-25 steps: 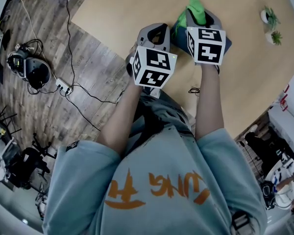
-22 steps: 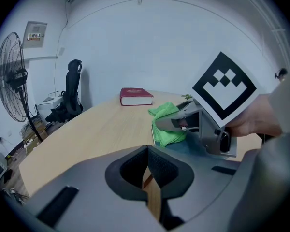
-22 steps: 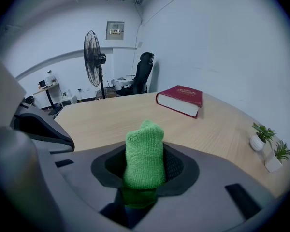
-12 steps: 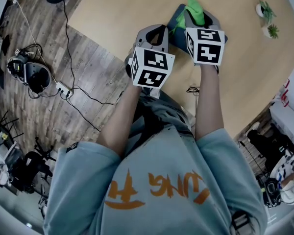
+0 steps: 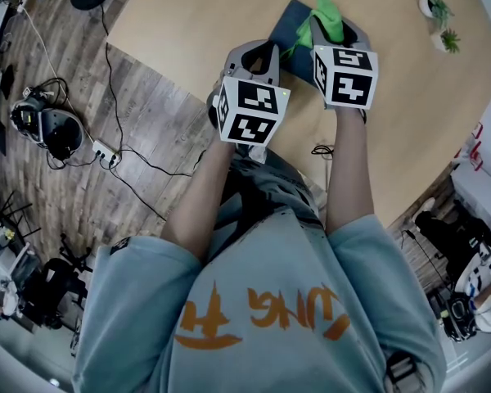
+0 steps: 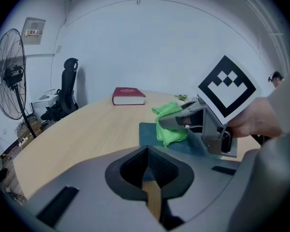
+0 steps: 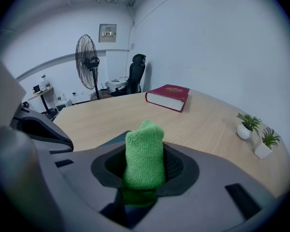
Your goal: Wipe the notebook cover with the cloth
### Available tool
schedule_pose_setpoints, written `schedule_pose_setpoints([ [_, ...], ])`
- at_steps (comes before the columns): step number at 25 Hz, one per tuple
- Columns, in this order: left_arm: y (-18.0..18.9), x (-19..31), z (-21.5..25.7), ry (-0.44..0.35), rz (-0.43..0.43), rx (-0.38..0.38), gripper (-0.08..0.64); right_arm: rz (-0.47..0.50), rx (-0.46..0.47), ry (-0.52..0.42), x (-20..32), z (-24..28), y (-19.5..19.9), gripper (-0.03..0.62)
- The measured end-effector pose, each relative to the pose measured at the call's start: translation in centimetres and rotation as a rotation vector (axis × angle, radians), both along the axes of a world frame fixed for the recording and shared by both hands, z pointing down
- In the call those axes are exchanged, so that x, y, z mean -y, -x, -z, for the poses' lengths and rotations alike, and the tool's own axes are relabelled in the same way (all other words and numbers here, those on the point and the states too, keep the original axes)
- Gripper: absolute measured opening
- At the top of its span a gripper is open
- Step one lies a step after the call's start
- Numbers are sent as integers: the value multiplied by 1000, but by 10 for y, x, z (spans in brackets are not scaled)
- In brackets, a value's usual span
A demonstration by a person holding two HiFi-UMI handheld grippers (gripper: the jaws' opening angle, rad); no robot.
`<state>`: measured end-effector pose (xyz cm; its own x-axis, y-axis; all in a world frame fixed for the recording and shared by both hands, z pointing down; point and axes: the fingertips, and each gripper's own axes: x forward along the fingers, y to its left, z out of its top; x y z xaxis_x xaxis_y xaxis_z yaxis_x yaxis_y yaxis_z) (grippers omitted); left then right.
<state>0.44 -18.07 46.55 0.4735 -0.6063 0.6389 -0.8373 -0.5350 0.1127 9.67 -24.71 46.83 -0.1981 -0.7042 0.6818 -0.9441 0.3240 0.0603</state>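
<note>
A dark blue notebook (image 5: 288, 21) lies flat on the round wooden table (image 5: 393, 97), near its front edge. My right gripper (image 5: 331, 33) is shut on a bright green cloth (image 5: 327, 13), which bunches up out of the jaws (image 7: 144, 153) and rests on the cover. In the left gripper view the cloth (image 6: 170, 128) hangs from the right gripper (image 6: 180, 121) onto the notebook (image 6: 147, 132). My left gripper (image 5: 266, 56) is shut and holds nothing; its tips sit at the notebook's near left edge.
A red book (image 7: 168, 96) lies farther back on the table. Two small potted plants (image 5: 438, 11) stand at the right. Beyond the table are a standing fan (image 7: 88, 57) and a black office chair (image 7: 135, 76). Cables and a power strip (image 5: 106, 146) lie on the wooden floor at left.
The right gripper and cloth have shifted across the cover, so more of the notebook now shows to the left of the cloth. The left gripper has barely moved.
</note>
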Motion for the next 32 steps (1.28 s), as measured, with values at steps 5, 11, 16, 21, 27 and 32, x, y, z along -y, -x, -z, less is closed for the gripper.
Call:
schedule_pose_setpoints([
  [5,-9,-3,2,1,-8,-12,17,-29,4,3,-7,-1,-14,132],
  [11,-19,-9,5,0,-23,-22,17,-74,2,8,-18,-1,-34,132],
  [16,-28,-14,5,8,-28,-30,17,-106,13,19,-26,-7,-53,132],
  [21,-39,-18,7,8,-37,-36,16,-131,22,22,-34,-8,-69,132],
  [27,-51,-24,11,3,-54,-33,17,-157,36,30,-44,-9,-87,132],
  [32,-60,-29,13,-1,-58,-25,17,-175,42,37,-51,-14,-107,132],
])
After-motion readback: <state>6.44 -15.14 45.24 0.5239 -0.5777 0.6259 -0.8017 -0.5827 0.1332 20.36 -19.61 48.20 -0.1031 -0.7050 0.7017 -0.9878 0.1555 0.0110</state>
